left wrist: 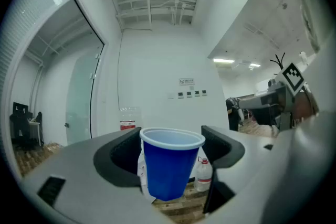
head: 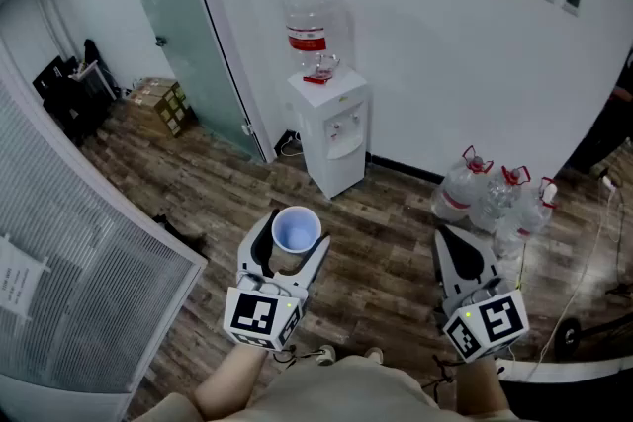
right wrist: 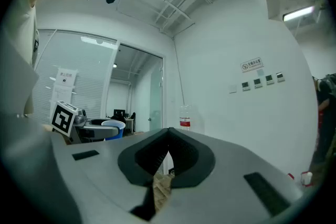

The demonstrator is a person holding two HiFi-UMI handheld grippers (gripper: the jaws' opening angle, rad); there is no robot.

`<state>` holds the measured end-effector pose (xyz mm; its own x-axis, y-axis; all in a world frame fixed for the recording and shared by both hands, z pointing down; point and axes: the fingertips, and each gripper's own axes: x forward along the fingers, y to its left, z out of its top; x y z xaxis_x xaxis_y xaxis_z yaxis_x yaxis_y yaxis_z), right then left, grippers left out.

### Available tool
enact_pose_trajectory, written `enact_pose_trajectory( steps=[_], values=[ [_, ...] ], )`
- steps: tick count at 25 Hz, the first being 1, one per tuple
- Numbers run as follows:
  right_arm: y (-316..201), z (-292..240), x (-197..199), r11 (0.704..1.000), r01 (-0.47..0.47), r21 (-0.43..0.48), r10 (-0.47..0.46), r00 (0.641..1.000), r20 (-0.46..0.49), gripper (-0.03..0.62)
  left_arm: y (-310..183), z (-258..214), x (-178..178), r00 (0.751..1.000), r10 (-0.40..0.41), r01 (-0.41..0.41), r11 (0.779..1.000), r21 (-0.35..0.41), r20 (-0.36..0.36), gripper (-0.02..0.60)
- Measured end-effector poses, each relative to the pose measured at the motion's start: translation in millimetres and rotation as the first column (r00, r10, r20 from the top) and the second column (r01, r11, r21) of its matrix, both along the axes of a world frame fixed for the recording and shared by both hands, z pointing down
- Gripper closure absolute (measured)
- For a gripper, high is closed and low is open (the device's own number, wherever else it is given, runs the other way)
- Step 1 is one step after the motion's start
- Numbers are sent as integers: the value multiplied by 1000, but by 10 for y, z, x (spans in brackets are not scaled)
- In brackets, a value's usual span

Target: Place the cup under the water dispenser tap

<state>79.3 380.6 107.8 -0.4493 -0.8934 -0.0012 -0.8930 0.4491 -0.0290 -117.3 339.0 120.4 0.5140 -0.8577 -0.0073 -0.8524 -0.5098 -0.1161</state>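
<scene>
An office: a white water dispenser (head: 331, 138) stands against the wall (head: 415, 35) at twelve o'clock, a frosted glass door (head: 183, 25) at eleven, black chairs (head: 69, 89) at ten, spare water jugs (head: 490, 198) at two.

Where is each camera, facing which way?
Head view: head-mounted, steeply down at wooden floor, white water dispenser; forearms, left tool, right tool show.
Left gripper view: on left tool, level toward white wall; jaws hold blue plastic cup.
Right gripper view: on right tool, level, same wall; jaws shut.
Shared: all show the dispenser's clear bottle.
</scene>
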Motion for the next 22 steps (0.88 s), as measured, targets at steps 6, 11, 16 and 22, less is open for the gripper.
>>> enact_pose_trajectory(
  steps=[6,11,16,22],
  values=[
    [-27,66,218,1000,-8,-6,8,1000,29,588,-6,12,174,1000,-6,6,1000,-1,1,221],
    [-4,127,419,1000,6,-11,-6,1000,26,588,42,33,382,1000,-19,19,1000,-2,5,221],
    [24,215,616,1000,24,-21,-24,1000,6,588,85,84,598,999,-33,33,999,-4,9,221],
    [-1,389,806,998,43,-49,-43,999,-4,588,118,174,810,999,-45,45,999,-8,9,221]
  ],
)
